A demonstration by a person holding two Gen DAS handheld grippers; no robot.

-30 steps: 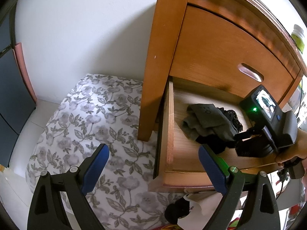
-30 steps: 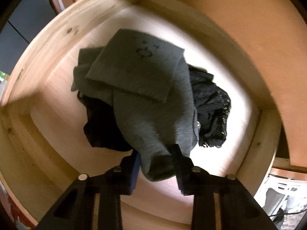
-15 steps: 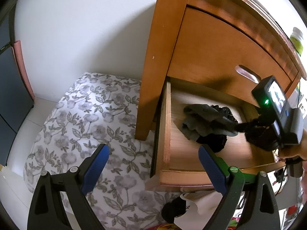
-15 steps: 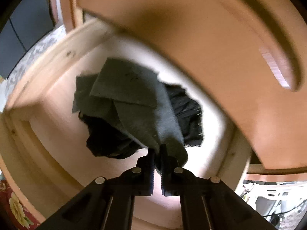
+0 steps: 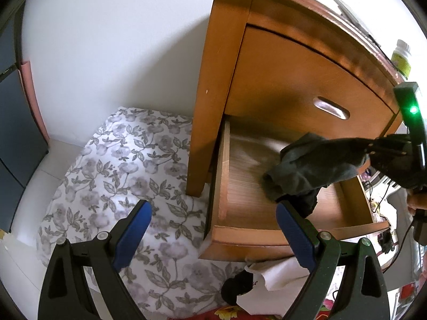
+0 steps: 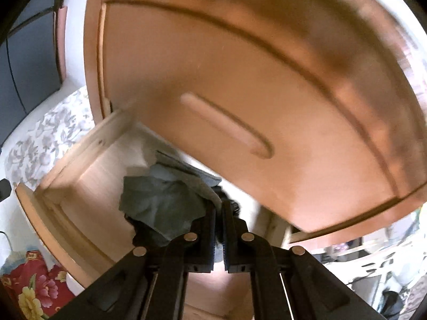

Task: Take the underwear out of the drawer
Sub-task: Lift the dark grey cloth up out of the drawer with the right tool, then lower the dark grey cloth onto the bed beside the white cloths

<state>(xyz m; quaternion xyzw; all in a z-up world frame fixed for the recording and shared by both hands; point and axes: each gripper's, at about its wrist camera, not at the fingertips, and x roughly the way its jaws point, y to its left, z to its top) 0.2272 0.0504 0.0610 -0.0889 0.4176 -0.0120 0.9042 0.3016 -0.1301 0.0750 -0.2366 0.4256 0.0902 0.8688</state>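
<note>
Nearest, the left gripper [image 5: 210,229] hangs with its blue pads wide apart and nothing between them, over the floral sheet [image 5: 112,176]. Just beyond, the lower drawer [image 5: 232,242] of the wooden nightstand [image 5: 288,74] stands pulled out. Above its floor the right gripper [image 6: 218,208] is clamped tight on the grey underwear [image 5: 307,170], which dangles clear of the boards, with a black garment [image 5: 307,201] hanging beneath it.

Two hand-held grippers [image 5: 212,229] [image 6: 218,213], one open drawer [image 5: 240,242], one wooden nightstand [image 5: 293,61], one bottle [image 5: 401,58], two garments [image 5: 309,170] [image 5: 307,202].
</note>
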